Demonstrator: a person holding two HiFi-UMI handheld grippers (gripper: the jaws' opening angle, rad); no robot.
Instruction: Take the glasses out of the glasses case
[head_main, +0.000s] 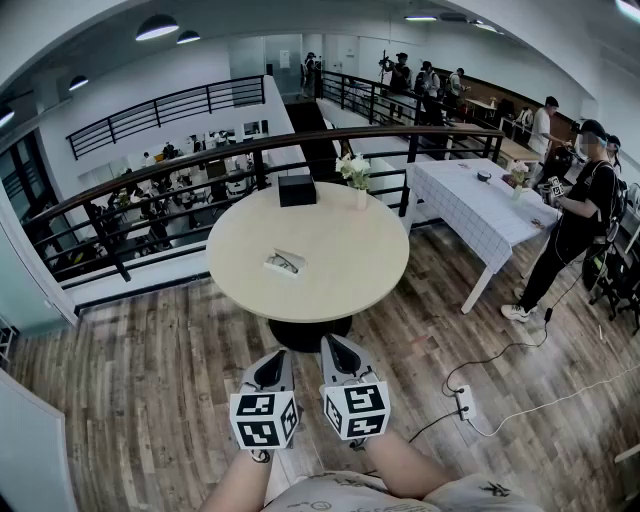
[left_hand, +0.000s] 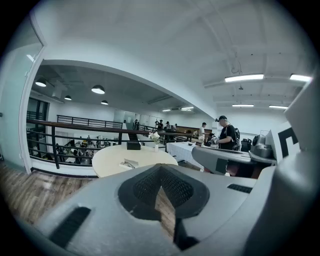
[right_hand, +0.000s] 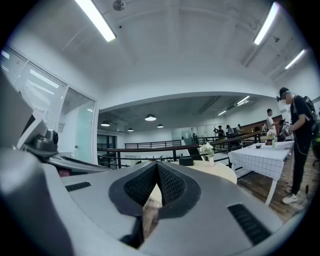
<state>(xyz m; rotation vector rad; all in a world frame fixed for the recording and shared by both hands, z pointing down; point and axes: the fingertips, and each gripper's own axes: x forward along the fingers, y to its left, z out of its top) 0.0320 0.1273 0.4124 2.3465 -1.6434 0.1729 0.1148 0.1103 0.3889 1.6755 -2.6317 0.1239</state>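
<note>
A pale glasses case (head_main: 285, 263) lies near the middle of the round beige table (head_main: 340, 280). It looks open, with dark glasses showing in it. In the left gripper view the glasses case (left_hand: 129, 163) is a small far-off shape on the table (left_hand: 150, 156). My left gripper (head_main: 272, 360) and right gripper (head_main: 336, 348) hang side by side over the wooden floor, short of the table's near edge. Both are shut with nothing between the jaws. The shut jaws fill the gripper views, left gripper (left_hand: 161, 169) and right gripper (right_hand: 158, 165).
A black box (head_main: 297, 190) and a vase of flowers (head_main: 355, 176) stand at the table's far edge by a dark railing (head_main: 200, 160). To the right are a white-clothed table (head_main: 480, 205) and a standing person (head_main: 578, 215). A power strip (head_main: 464, 402) with cables lies on the floor.
</note>
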